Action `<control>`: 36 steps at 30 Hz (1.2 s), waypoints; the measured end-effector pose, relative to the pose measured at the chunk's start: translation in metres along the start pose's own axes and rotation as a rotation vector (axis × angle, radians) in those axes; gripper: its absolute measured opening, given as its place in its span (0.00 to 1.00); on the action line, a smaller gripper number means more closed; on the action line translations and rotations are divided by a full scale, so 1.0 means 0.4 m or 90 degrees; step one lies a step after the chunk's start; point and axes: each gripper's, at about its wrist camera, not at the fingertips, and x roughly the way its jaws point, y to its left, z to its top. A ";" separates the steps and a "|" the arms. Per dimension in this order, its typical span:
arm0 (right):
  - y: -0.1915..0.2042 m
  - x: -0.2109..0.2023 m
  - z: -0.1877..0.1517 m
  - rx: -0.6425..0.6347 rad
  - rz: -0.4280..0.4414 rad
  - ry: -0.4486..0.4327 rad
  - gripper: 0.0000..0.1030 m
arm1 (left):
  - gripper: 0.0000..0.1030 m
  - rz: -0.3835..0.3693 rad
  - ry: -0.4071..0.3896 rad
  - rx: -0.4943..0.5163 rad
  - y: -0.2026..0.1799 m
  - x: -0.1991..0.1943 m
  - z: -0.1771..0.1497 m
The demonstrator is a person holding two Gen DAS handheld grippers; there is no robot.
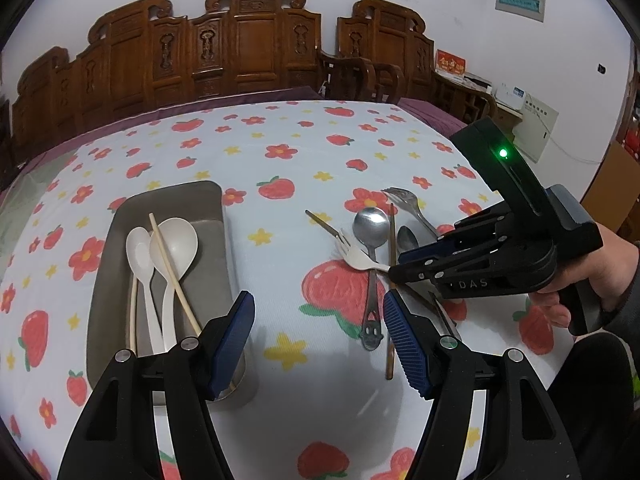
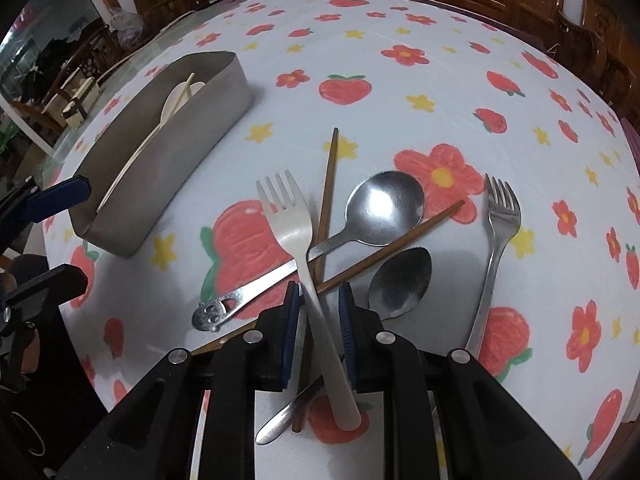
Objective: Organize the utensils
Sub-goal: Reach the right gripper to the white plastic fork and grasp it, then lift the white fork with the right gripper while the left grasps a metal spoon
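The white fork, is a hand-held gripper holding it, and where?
Yes. The right hand-held gripper has the white fork by the middle of its handle. The left hand-held gripper holds nothing.

Both handheld grippers share one build: matte black plastic frames with triangular cut-outs, silver round screw heads at the pivots, and blue ribbed rubber pads on the inner faces of the fingers. The left gripper (image 1: pixel 319 336) shows four such screws across its two arms. The right gripper (image 1: pixel 394 266) carries a black boxy housing with a small green light, a slot down its face, and pale letters "DAS" on its side. The hand (image 1: pixel 596 280) on its black handle emerges from a dark grey sleeve (image 1: pixel 628 304).
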 end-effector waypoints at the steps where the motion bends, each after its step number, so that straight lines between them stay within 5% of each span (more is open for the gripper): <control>1: 0.002 0.000 -0.001 0.001 0.001 -0.002 0.19 | 0.62 0.000 0.000 0.000 0.000 0.000 0.000; 12: 0.020 -0.009 -0.025 -0.014 -0.002 -0.006 0.19 | 0.62 0.001 0.002 0.001 -0.001 0.000 0.001; 15: 0.023 -0.009 -0.025 -0.011 0.007 -0.010 0.08 | 0.62 0.002 0.003 0.003 -0.001 0.001 0.000; 19: 0.034 -0.012 -0.030 -0.015 -0.005 -0.017 0.08 | 0.62 0.004 0.007 0.005 0.000 0.007 -0.003; 30: -0.026 -0.115 -0.060 0.056 -0.051 -0.111 0.08 | 0.62 -0.011 0.019 0.023 -0.040 0.048 -0.004; 36: -0.071 -0.140 -0.097 0.089 -0.080 -0.126 0.08 | 0.47 -0.024 0.044 0.037 -0.073 0.108 0.006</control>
